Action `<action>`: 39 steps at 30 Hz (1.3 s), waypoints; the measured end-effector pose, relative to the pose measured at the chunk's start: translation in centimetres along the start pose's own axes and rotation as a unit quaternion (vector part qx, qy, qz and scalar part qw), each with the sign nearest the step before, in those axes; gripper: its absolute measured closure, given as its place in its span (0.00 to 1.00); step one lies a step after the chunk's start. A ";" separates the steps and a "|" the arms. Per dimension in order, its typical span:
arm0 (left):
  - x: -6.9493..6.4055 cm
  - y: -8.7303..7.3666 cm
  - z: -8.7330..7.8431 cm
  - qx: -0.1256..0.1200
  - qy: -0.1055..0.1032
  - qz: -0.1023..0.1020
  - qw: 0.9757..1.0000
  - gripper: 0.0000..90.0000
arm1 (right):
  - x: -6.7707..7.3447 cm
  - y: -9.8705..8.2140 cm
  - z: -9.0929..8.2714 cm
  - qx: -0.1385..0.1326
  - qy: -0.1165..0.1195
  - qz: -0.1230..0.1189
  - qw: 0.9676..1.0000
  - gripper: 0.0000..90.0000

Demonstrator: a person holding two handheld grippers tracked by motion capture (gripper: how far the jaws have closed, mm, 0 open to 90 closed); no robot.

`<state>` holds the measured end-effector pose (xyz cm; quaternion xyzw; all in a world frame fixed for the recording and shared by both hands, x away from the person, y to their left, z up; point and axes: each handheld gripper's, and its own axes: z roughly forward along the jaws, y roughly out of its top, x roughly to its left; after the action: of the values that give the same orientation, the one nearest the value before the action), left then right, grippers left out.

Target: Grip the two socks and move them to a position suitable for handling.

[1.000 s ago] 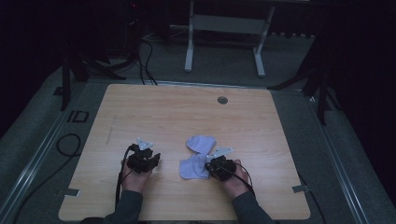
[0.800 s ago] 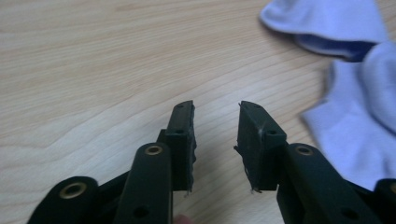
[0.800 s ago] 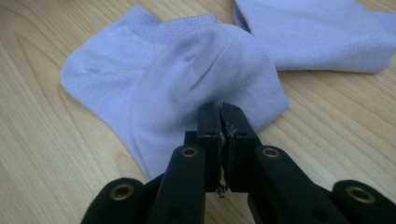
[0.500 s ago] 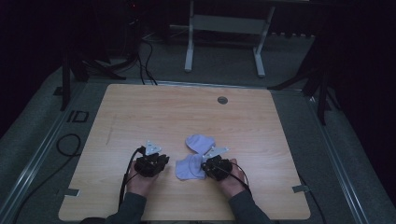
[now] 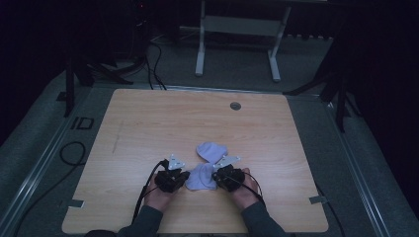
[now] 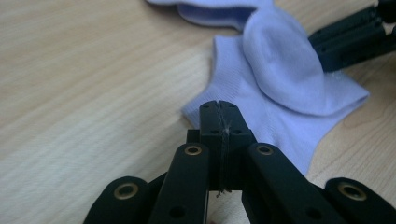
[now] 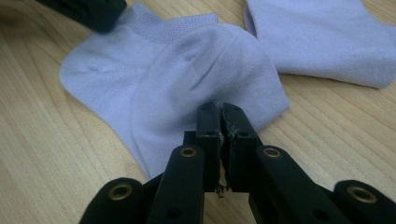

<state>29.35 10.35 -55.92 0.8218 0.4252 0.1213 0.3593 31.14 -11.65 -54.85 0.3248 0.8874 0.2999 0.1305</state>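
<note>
Two pale lilac ankle socks are lying on the light wooden bench (image 5: 148,123), near its front edge and about midway between the left and right edges.

The near sock (image 5: 200,177) is sitting between the two tools. The left hand-held gripper (image 5: 179,178) is meeting its left edge; in the left gripper view its black jaws have just been closing and are now standing pressed together, with the sock's cuff corner (image 6: 201,109) lying at their tips. Whether any fabric is pinched there, I cannot tell.

The right hand-held gripper (image 5: 221,178) is at the sock's right edge. In the right gripper view its jaws are standing closed on the rounded, folded-over part of the near sock (image 7: 205,70), the cloth bulging just ahead of the tips.

The far sock (image 5: 211,150) is lying just behind the near one, toward the back edge, touching or overlapping it.

Both socks are showing a fine knit, soft and limp, with ribbed cuffs and rounded toes. The bench is showing pale, straight wood grain, smooth and matt. The jaws are matt black, blocky, with brass-ringed pivot holes.
</note>
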 end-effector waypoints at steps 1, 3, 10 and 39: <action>0.0 0.0 0.0 -0.002 -0.001 0.001 1.000 1.00 | 0.0 0.0 0.0 0.000 -0.001 -0.003 1.000 0.96; 0.0 0.0 0.1 0.000 0.000 0.002 1.000 1.00 | 0.1 0.0 0.0 0.001 -0.003 -0.006 1.000 0.96; -0.2 0.1 0.0 0.003 0.005 0.010 1.000 1.00 | 0.4 0.4 -0.6 0.000 -0.003 -0.008 1.000 0.92; 0.2 -0.1 0.0 0.000 -0.007 -0.002 1.000 1.00 | 2.6 4.4 1.4 -0.007 0.013 -0.039 0.999 0.88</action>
<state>29.41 10.51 -55.99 0.8219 0.4240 0.1150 0.3625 32.00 -6.67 -53.38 0.2850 0.8989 0.3049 0.1330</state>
